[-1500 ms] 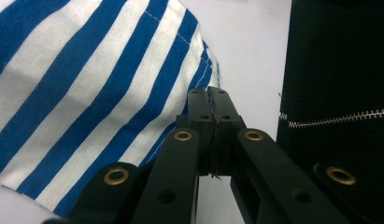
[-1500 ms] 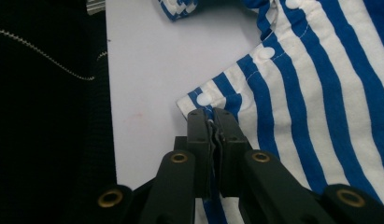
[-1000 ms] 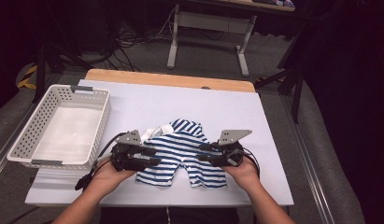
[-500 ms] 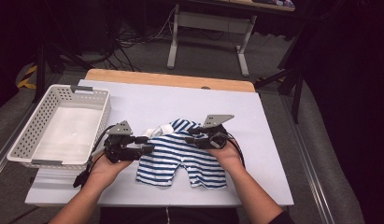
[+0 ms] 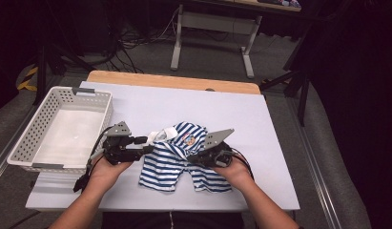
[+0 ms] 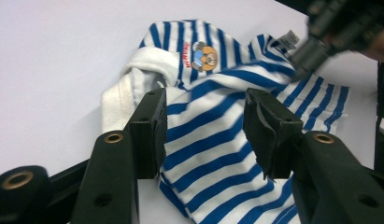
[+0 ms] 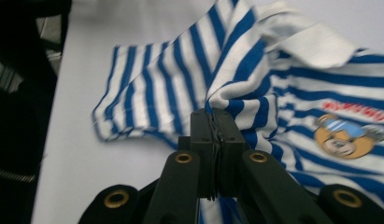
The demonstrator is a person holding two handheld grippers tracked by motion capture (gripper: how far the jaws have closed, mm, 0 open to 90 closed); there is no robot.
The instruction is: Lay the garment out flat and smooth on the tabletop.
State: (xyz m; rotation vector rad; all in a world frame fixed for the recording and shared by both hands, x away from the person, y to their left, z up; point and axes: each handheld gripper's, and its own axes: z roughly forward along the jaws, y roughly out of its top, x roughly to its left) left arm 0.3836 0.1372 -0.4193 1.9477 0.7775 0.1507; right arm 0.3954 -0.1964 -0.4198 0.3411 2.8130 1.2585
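Striped shirt (image 7: 255, 84) fold pinched in right claw (image 7: 213, 121).

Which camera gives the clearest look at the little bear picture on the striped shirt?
The left gripper view: the bear picture sits sharp and unblocked on the striped shirt. The right gripper view shows it sideways and somewhat blurred. In the high view it is just a tiny patch.

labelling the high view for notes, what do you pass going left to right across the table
white basket → left gripper → blue-and-white striped shirt → right gripper, its fingers shut on a fold of the shirt → bare white table cover
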